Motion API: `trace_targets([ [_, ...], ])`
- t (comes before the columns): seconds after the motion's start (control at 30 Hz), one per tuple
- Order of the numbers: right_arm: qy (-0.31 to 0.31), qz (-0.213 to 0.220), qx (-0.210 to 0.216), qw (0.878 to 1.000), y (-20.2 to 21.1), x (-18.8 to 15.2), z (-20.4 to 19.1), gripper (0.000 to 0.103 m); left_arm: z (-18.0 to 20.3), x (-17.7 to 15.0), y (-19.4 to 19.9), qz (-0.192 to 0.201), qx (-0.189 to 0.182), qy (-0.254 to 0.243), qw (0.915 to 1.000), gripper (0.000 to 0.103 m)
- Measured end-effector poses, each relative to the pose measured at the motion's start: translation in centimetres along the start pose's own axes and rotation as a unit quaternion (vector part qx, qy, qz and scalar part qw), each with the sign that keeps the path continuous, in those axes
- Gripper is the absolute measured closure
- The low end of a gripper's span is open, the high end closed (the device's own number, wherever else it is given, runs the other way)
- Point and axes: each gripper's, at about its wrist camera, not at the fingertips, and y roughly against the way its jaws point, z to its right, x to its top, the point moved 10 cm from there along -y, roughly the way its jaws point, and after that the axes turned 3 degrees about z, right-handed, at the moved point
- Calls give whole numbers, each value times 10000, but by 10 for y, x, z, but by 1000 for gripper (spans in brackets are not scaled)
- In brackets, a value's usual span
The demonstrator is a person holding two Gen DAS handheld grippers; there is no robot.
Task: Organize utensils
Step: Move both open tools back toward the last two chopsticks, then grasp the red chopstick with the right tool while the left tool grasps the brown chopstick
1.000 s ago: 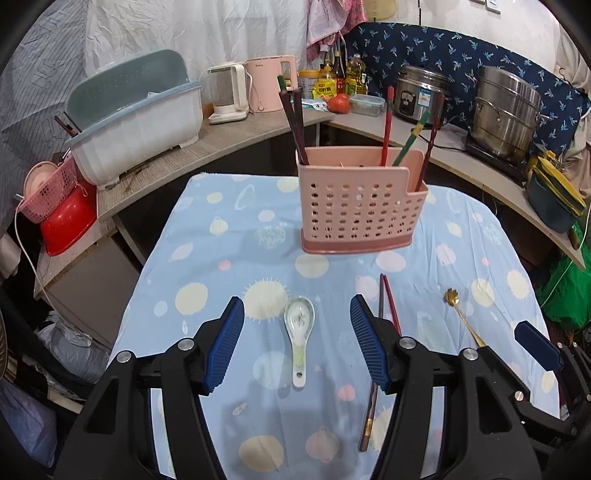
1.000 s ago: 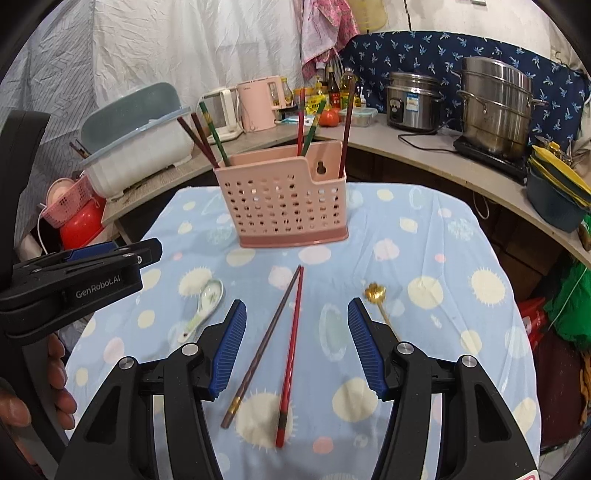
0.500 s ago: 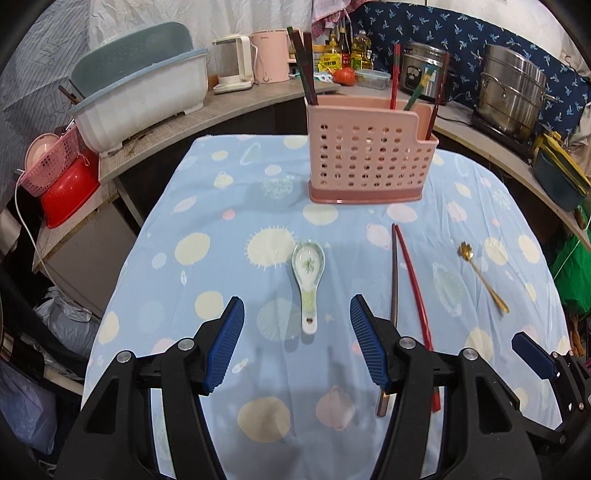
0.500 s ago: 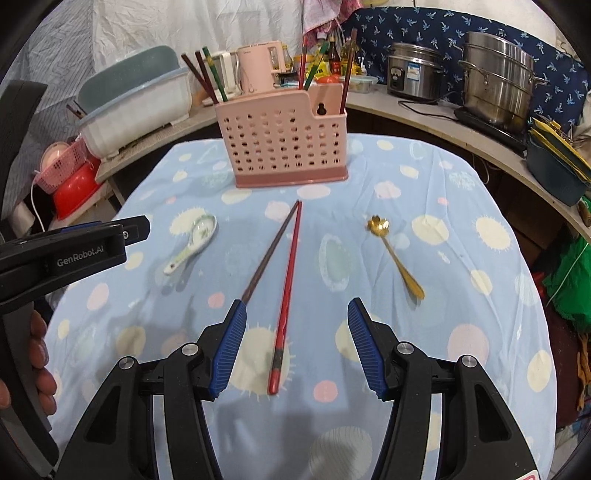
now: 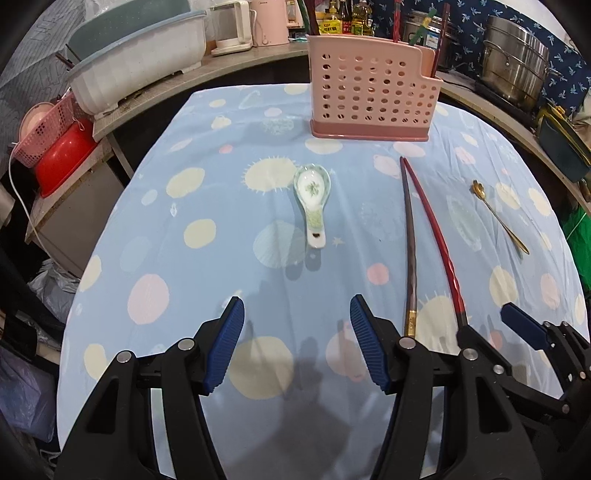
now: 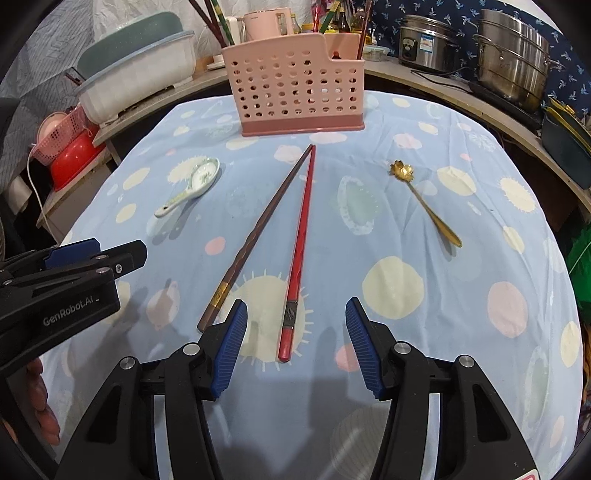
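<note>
Four loose utensils lie on the table (image 5: 155, 221), which wears a blue cloth with pale dots. At its far side stands a pink holder (image 5: 373, 96) with round holes, upright, with several chopsticks already standing in its compartments.

Nearest the left gripper (image 5: 295, 347) is a white ceramic spoon (image 5: 313, 199), bowl toward the holder, handle toward the camera; it lies ahead of the gripper, well apart from the blue pads (image 5: 225, 347). That gripper's jaws stand apart with only cloth between them.

A brown chopstick (image 6: 258, 236) and a red chopstick (image 6: 300, 254) lie in a narrow V, tips almost meeting just before the holder, butts spread toward the near edge. The right gripper (image 6: 293, 347) hangs low over the red one's butt end, which sits between its pads (image 6: 229, 350) without either pad pressing it (the brown butt lies just outside the left pad). Its jaws have just been closing a little, yet remain open.

Off to the right, a gold spoon (image 6: 424, 199) with a flower-shaped bowl lies alone, slanting toward the near right.

Behind the table a counter (image 6: 424, 81) carries steel pots (image 6: 509, 55), a pink kettle (image 6: 264, 24) and a dish tub (image 6: 136, 70).
</note>
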Motion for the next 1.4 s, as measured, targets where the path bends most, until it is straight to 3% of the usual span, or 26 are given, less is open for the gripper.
trace_targets([
  [0.4, 222, -135, -159, 9995, -15, -9, 3, 72, 25, -8, -3, -98, -258, -197, 9994, 46],
  [0.73, 62, -134, -172, 9997, -13, -9, 21, 96, 43, -15, -8, -210, -484, -279, 9982, 46],
  [1.17, -308, -153, -178, 9992, -6, -12, 52, 96, 76, -21, -19, -336, -603, -513, 9963, 48],
  [1.4, -317, -152, -133, 9993, -5, -12, 53, 96, 84, -24, -25, -423, -702, -530, 9952, 71],
])
